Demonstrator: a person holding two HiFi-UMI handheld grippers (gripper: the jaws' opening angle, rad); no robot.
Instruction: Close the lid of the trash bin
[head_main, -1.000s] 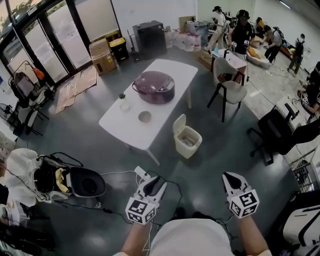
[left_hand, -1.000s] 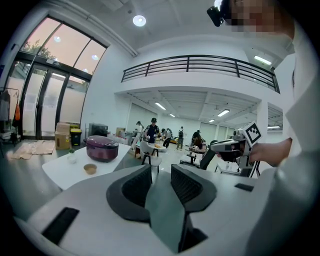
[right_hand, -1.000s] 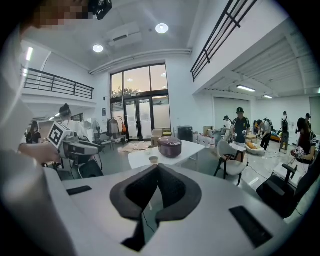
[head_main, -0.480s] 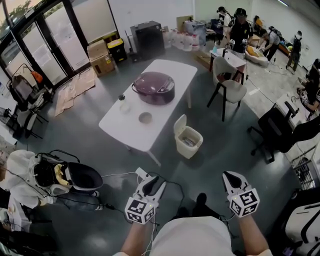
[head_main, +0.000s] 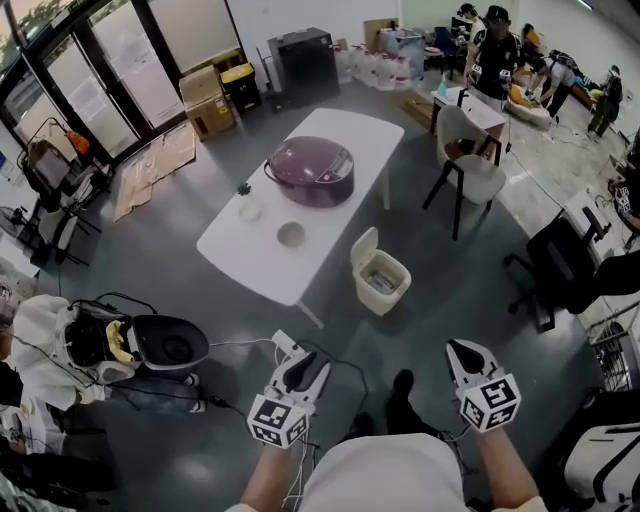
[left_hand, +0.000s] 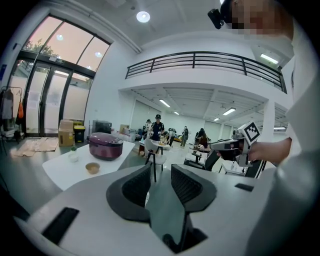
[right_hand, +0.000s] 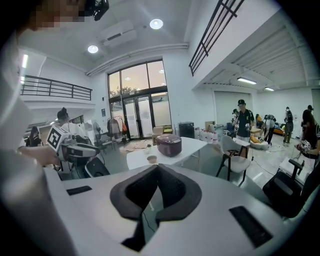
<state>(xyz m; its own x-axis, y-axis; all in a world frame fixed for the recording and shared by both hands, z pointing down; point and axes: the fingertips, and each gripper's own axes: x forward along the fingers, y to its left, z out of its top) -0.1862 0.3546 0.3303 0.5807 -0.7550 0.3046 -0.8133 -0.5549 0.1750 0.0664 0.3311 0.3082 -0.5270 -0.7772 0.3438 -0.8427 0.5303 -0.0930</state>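
Note:
The cream trash bin stands on the grey floor beside the white table, its lid tipped up at the back. Both grippers hover low in the head view, well short of the bin. My left gripper is open, with a narrow gap between its pads and nothing in it. My right gripper has its tips touching, shut on nothing. The bin is hidden behind the jaws in both gripper views.
A purple cooker and a small bowl sit on the table. A chair stands right of it, and a black office chair further right. Cables and a power strip lie by my shoe. Black round seat at left.
The view has shifted forward a little, so the bin and table sit slightly lower in the head view. A shoe has stepped into sight between the grippers. Both grippers keep their jaw positions.

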